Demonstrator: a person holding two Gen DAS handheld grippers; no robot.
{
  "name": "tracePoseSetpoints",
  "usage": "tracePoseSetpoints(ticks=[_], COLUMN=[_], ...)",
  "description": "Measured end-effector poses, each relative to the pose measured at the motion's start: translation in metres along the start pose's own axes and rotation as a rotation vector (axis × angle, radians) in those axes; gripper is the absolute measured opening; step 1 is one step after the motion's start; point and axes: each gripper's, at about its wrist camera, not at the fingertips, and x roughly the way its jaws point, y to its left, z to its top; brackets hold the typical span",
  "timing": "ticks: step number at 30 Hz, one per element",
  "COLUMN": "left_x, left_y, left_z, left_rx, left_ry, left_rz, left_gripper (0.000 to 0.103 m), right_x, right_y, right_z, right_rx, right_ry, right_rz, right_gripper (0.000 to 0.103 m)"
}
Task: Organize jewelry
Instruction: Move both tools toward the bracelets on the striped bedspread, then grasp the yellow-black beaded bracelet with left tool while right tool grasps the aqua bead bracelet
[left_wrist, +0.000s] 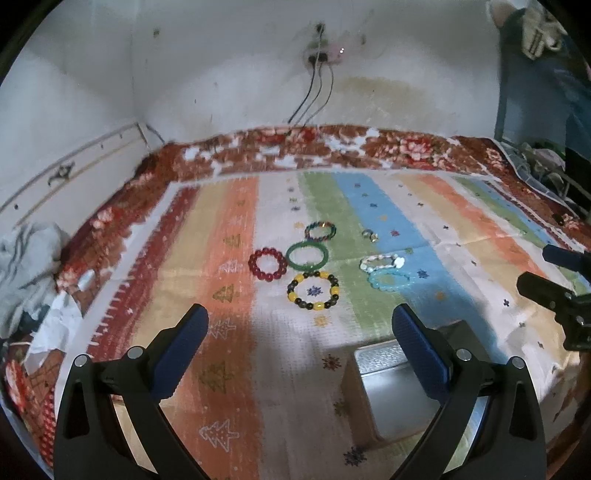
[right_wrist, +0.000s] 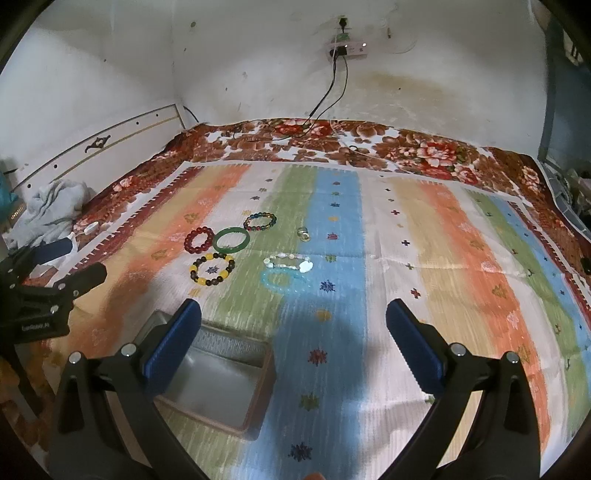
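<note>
1. Left wrist view: a woven striped cloth (left_wrist: 229, 229) covers the bed, over a floral blanket (left_wrist: 388, 147).
2. A rectangular metal-lined box (right_wrist: 221, 376) sits near both grippers.
3. The left gripper (left_wrist: 299, 325) and right gripper (right_wrist: 293, 317) hang wide open, holding nothing.
4. Beyond them lie a smooth green bangle (left_wrist: 307, 256), a red bead bracelet (left_wrist: 267, 264) touching it, and a yellow-and-dark bead bracelet (left_wrist: 313, 290).

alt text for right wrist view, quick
Open right gripper hovers over a striped cloth where six bracelets, including a green bangle, lie near a small ring. An open box sits below-left.
</note>
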Motion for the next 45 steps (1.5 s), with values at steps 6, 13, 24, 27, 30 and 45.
tracePoseSetpoints(ticks=[6, 13, 24, 27, 30, 45], left_x=[0.036, 0.068, 0.137, 0.155, 0.169, 0.225], left_y=[0.027, 0.035, 0.056, 0.055, 0.051, 0.040], left_z=[0.016, 0.029, 0.034, 0.033, 0.033, 0.033], left_rx=[-0.056, -0.037, -0.080, -0.087, -0.084, -0.101], left_ry=[0.072, 0.107, 0.253, 0.301, 0.350, 0.539], left_rz=[0.031, 0.087, 0.049, 0.028, -0.006, -0.024], left_gripper=[0.098, 0.098, 0.098, 0.098, 0.098, 0.087], right_x=[0.026, 0.055, 0.122, 0.142, 0.159, 0.216], right_y=[-0.009, -0.022, -0.050, -0.052, -0.048, -0.049], right_z=[0.010, 0.023, 0.030, 0.029, 0.028, 0.028], right_rx=[0.031, 0.051, 0.135, 0.142, 0.131, 0.147], right_ry=[0.046, 0.085, 0.294, 0.354, 0.416, 0.558], right_rz=[0.003, -0.012, 0.001, 0.011, 0.006, -0.004], right_gripper=[0.098, 0.098, 0.098, 0.098, 0.098, 0.098])
